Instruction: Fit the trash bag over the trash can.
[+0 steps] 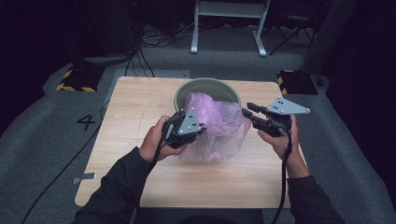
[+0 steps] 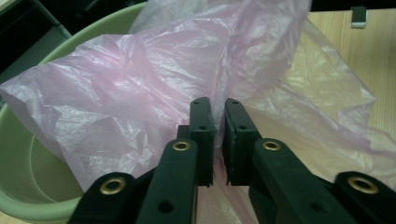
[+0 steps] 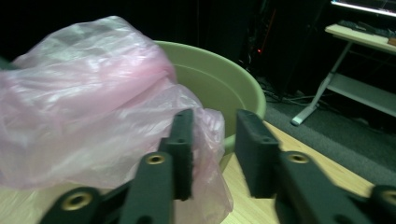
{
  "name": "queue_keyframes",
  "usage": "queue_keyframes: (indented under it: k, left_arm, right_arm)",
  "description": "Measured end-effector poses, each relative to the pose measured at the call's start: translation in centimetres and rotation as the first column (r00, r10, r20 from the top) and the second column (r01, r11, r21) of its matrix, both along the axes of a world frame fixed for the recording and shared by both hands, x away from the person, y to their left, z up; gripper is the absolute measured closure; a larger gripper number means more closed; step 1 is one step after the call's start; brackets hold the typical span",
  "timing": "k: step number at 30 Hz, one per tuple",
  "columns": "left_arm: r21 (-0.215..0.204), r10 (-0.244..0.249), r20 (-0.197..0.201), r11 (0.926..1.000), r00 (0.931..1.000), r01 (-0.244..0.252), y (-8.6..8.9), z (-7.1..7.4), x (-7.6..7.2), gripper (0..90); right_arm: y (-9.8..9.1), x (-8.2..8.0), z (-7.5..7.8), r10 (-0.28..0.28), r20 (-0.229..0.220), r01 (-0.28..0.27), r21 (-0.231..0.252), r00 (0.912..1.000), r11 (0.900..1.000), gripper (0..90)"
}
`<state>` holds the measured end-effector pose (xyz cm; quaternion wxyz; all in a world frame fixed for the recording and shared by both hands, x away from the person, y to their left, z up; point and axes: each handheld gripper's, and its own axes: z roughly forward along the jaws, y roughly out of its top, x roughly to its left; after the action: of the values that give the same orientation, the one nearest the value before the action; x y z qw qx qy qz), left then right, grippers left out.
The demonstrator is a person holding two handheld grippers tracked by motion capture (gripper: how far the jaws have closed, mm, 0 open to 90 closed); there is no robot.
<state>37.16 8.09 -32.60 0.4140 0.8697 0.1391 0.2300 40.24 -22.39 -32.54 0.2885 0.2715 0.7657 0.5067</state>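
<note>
The pink plastic bag (image 1: pixel 212 126) hangs half in and half out of the green basin (image 1: pixel 187 91) on the wooden bench (image 1: pixel 140 112), directly ahead of both tools and between them. The left tool (image 2: pixel 214 109) is clenched on a fold of the film, its jaws pinching the thin plastic near the basin's rim. The right tool (image 3: pixel 215 135) stands released, its jaws parted with a gap between them and the bag's edge brushing against one jaw, the basin just beyond
</note>
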Motion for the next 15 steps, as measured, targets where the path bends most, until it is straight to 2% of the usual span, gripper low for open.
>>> queue_keyframes:
  k: [3,4,5,6,7,9,10,12,15]
  left_arm:
    - [-0.017,0.006,-0.004,0.9998,1.0,-0.006,0.0,0.3,0.1,89.0]
    - [-0.018,0.019,-0.002,0.9997,0.9998,-0.019,0.0,0.5,0.2,89.3]
    - [-0.018,0.019,-0.002,0.9997,0.9998,-0.019,0.0,0.5,0.2,89.3]
    - [-0.028,0.03,0.0,0.9991,0.9995,-0.03,-0.1,0.6,0.2,89.3]
    - [-0.028,0.03,0.0,0.9991,0.9995,-0.03,-0.1,0.6,0.2,89.3]
    - [-0.038,0.034,0.0,0.9987,0.9994,-0.034,0.0,0.7,0.3,89.3]
    - [-0.034,0.039,-0.002,0.9987,0.9992,-0.039,-0.1,0.7,0.4,89.4]
    - [-0.055,0.055,-0.007,0.997,0.9984,-0.056,-0.1,0.6,0.6,89.4]
    - [-0.064,0.067,-0.013,0.9957,0.9977,-0.067,0.0,0.6,0.8,89.6]
  right_arm:
    - [-0.4,-0.7,0.1,-0.008,0.014,0.008,0.013,0.9999,0.9999,50.5]
    - [-0.8,-1.4,0.3,0.001,0.036,-0.002,0.03,0.9994,0.9995,44.1]
    - [-0.8,-1.4,0.3,0.001,0.036,-0.002,0.03,0.9994,0.9995,44.1]
    - [-1.2,-2.5,0.4,-0.002,0.053,0.0,0.036,0.9986,0.9994,38.4]
    - [-1.2,-2.5,0.4,-0.002,0.053,0.0,0.036,0.9986,0.9994,38.4]
    - [-1.5,-3.8,0.4,-0.004,0.08,0.0,0.042,0.9968,0.9991,35.3]
    - [-1.7,-4.4,0.3,-0.001,0.083,-0.003,0.052,0.9966,0.9986,33.9]
    - [-1.8,-5.9,-0.2,-0.002,0.084,-0.003,0.062,0.9965,0.998,30.5]
    - [-1.6,-6.8,-0.8,0.003,0.085,-0.007,0.05,0.9964,0.9987,30.0]
